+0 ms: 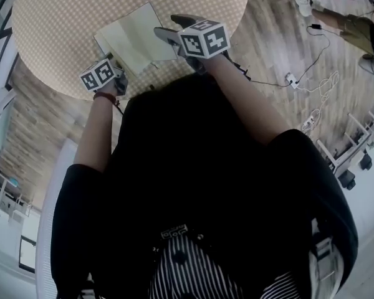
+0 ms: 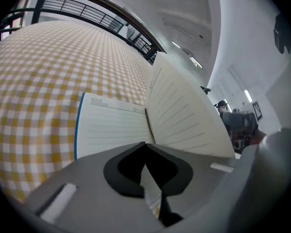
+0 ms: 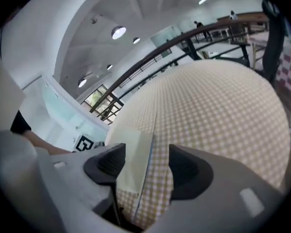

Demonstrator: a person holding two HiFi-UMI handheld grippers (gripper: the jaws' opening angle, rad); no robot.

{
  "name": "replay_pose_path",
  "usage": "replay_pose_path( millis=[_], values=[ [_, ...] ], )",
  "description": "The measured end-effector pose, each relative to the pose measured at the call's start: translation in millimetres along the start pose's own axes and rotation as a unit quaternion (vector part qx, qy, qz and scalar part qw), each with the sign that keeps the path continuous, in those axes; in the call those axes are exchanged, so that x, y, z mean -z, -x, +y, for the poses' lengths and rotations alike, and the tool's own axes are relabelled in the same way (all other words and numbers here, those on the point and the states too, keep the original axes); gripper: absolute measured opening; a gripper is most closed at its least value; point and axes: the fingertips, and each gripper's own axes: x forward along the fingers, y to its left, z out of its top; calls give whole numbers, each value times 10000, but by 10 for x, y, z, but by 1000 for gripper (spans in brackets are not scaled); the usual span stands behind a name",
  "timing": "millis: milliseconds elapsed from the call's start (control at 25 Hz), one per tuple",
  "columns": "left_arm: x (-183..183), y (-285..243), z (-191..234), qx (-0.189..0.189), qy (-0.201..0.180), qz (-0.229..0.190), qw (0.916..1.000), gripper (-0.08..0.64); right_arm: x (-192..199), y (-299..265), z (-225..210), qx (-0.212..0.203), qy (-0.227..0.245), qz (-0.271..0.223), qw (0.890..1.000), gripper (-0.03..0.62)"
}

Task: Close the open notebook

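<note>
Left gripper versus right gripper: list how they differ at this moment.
The left gripper has its fingers meeting at the tips; the right gripper has them apart. The left gripper faces the flat half of the notebook; the right gripper has the raised half edge-on between its fingers. In the head view the left gripper sits nearer the edge of the checked table than the right gripper. Both carry a marker cube.
</note>
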Motion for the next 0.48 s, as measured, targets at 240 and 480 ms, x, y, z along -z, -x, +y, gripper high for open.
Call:
replay_pose_path(
  millis=[240,480],
  values=[
    [8,66,-86,7,82,-122,9999,-4,266,-218,713,-1073,41,315,9937,270],
    [44,196,-83,12,241,-320,9992,-4,433,-341,1136,-1632,341,624,9840,270]
  ],
)
